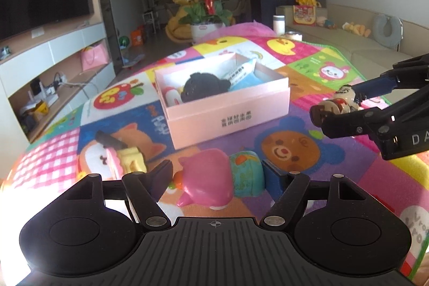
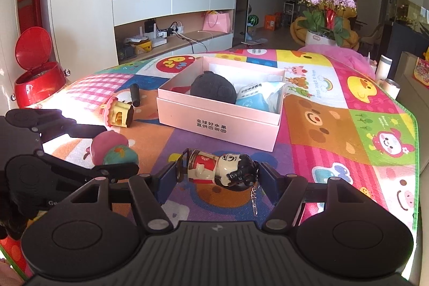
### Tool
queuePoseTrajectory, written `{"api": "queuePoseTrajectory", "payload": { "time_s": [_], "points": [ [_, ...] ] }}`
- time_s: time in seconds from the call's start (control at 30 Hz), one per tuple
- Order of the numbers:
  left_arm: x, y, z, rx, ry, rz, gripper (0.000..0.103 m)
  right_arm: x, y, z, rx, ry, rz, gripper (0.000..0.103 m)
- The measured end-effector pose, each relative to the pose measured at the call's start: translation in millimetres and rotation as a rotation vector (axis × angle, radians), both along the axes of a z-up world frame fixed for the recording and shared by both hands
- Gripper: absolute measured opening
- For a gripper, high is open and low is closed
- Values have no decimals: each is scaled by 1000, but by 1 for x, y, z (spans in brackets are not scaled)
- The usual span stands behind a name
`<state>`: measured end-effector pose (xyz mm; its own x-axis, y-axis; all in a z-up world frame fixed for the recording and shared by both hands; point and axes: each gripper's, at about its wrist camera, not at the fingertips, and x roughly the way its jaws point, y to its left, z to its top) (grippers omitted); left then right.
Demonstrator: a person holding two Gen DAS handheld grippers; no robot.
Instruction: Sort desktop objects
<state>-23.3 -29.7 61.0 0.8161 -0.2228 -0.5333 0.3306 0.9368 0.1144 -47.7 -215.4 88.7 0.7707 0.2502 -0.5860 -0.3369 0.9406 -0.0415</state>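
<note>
The right gripper (image 2: 217, 173) is clamping a doll keychain (image 2: 219, 170); the left gripper (image 1: 217, 176) is squeezing a pink toy (image 1: 209, 178) (its underside hidden).

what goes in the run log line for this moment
left gripper: shut on pink toy | right gripper: shut on figurine keychain | pink box: open, partly filled
</note>
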Motion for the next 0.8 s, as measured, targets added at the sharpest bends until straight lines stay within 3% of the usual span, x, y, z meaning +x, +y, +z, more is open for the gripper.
{"api": "queuePoseTrajectory", "payload": {
  "time_s": [0.17, 0.37, 0.47, 0.5, 0.63, 0.8],
  "points": [
    [31, -1, 34, -35, -114, 17, 77, 2, 1, 23, -9, -85, -15, 66],
    [114, 0, 80, -185, -153, 14, 78, 31, 5, 59, -65, -258, -91, 66],
    [155, 1, 98, -249, -194, 17, 101, 49, 11, 66, -90, -300, -110, 66],
    [162, 5, 103, -273, -207, 33, 100, 56, 13, 66, -100, -300, -116, 66],
    [157, 29, 100, -300, -209, 83, 102, 84, 18, 51, -106, -246, -132, 66],
    [130, 64, 61, -287, -137, 217, 103, 106, 16, 39, -74, -179, -168, 66]
  ]
}}
